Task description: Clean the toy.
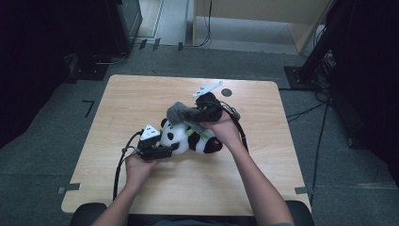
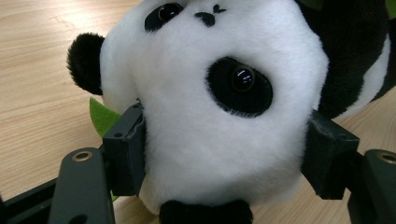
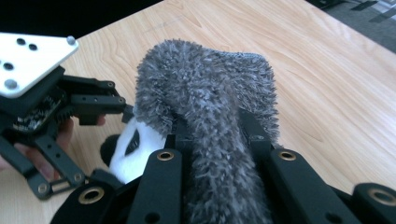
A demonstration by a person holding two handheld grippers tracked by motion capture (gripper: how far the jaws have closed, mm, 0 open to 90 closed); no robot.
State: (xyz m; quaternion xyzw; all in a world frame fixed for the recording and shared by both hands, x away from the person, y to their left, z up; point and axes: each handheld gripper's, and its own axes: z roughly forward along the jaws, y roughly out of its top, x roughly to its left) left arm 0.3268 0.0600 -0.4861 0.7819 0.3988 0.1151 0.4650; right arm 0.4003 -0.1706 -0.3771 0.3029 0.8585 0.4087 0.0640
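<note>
So my left claw [image 2: 224, 154] is clamped on the panda plush [image 2: 215, 107], one pad on each side of its white head, and you can see the fur bulging around the pads. That tells you most of what you need: it's soft, squashy stuffing, light as anything, and it gives wherever you pinch it. The head is the fattest, roundest bit, so I reckon it's the best place to pin it down without it rolling, though the fur is a bit slick and a shallow grip would probably slide off. Deep bite, not a fingertip nip.

My right claw [image 3: 212, 126] is closed tight on a grey fuzzy cloth [image 3: 205, 88], some shaggy chenille sort of thing, bunched up between the jaws and flopping over the tips. It's totally limp and holds no shape of its own, so I'd guess you have to grab a fold near the edge and let the rest drape.

Relative to the panda: the cloth hangs just above its head end, and the left claw [image 1: 153, 143] sits right at its head, on my left. The panda [image 1: 188, 137] itself lies on its side around the middle of the wooden counter [image 1: 141, 94], with a bit of green poking out beside it.
</note>
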